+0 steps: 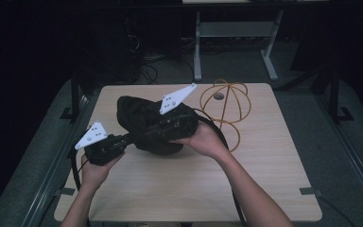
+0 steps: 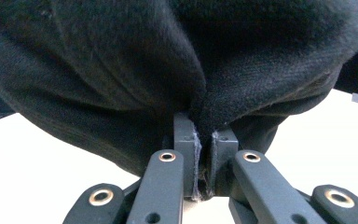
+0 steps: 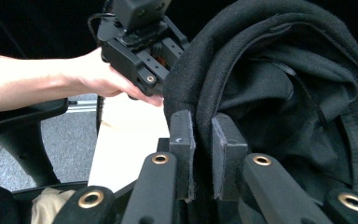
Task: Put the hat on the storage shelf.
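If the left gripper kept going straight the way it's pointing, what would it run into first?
The black cloth: the left gripper is already shut on a fold of it, and the bundle bulks directly ahead. Beyond it probably lies the right gripper, though depth is unclear.

A light wooden bench stands in a dim room on grey floor. Beyond its far edge, a white-legged table stands among dark cables.
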Motion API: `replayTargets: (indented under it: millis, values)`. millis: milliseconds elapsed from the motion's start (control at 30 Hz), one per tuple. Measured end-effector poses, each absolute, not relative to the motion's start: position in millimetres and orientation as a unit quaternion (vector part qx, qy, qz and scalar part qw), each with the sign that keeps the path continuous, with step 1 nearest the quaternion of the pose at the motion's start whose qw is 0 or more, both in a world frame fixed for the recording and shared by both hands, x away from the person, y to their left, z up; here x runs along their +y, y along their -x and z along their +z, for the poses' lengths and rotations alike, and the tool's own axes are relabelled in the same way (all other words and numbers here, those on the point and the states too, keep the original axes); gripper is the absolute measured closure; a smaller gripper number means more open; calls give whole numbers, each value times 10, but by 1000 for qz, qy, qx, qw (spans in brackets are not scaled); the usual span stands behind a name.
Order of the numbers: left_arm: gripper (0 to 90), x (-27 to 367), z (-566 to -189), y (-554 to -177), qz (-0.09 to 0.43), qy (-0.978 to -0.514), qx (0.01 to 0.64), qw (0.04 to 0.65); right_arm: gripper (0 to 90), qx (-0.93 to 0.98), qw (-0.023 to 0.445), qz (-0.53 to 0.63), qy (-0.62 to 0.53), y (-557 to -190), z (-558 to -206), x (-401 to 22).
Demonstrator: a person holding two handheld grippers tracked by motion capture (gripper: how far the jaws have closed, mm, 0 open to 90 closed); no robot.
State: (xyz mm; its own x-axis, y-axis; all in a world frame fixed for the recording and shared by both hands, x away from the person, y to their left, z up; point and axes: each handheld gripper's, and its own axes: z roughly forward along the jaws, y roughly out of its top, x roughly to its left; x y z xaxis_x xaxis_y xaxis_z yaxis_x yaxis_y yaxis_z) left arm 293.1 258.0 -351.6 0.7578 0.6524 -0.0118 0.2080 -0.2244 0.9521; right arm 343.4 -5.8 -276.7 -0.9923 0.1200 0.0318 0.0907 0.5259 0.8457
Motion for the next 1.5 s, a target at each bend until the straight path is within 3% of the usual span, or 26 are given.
replayTargets:
  millis: [467, 800, 1500]
  values:
    - [860, 2661, -3109, -2908, 235, -760, 268, 544, 776, 859, 15, 506, -78, -3459, -2740, -126]
    - [866, 2660, -2781, -2916, 251, -769, 258, 528, 658, 840, 15, 536, -84, -3424, -2742, -252]
    - [867, 2671, -2566, -3016, 248, -771, 263, 525, 442, 831, 28, 537, -142, -3253, -2957, -963]
